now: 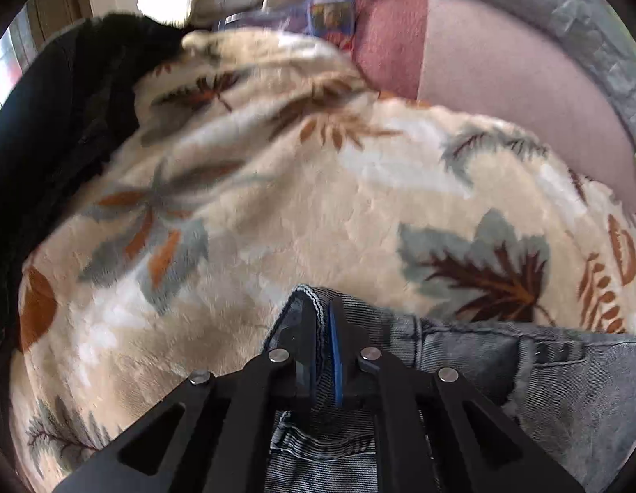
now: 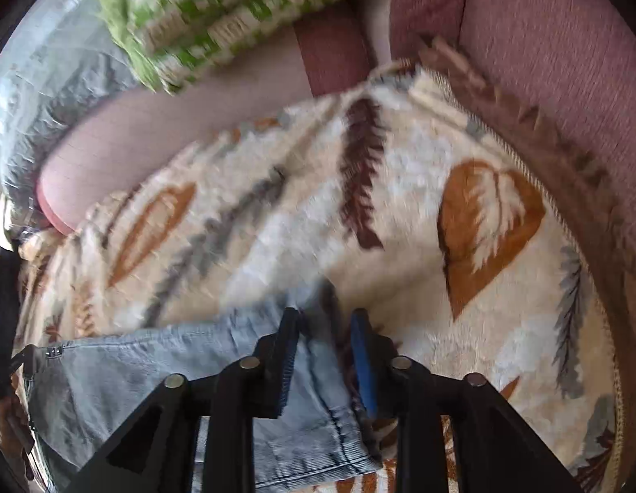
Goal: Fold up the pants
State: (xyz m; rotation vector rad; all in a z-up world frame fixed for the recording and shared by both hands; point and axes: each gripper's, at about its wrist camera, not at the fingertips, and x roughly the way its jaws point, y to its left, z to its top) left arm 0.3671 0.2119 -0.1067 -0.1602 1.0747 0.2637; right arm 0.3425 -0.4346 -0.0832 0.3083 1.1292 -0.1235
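Observation:
Grey-blue denim pants [image 1: 502, 369] lie on a cream fleece blanket with a leaf pattern [image 1: 297, 205]. In the left wrist view my left gripper [image 1: 320, 306] is shut on a stitched edge of the pants, and the fold stands up between the blue pads. In the right wrist view the pants [image 2: 133, 369] stretch off to the lower left. My right gripper [image 2: 324, 316] straddles a bunched hemmed edge of them. Its jaws stand apart, and the right pad [image 2: 365, 369] shows a thin dark gap beside the denim. The right wrist view is blurred.
The blanket [image 2: 400, 205] covers a pink sofa seat [image 1: 502, 61] with a dark pink backrest [image 2: 543, 41]. A black garment [image 1: 51, 123] lies at the left. A green and cream patterned cloth [image 2: 215, 12] and a grey crinkled cover [image 2: 38, 82] sit at the far side.

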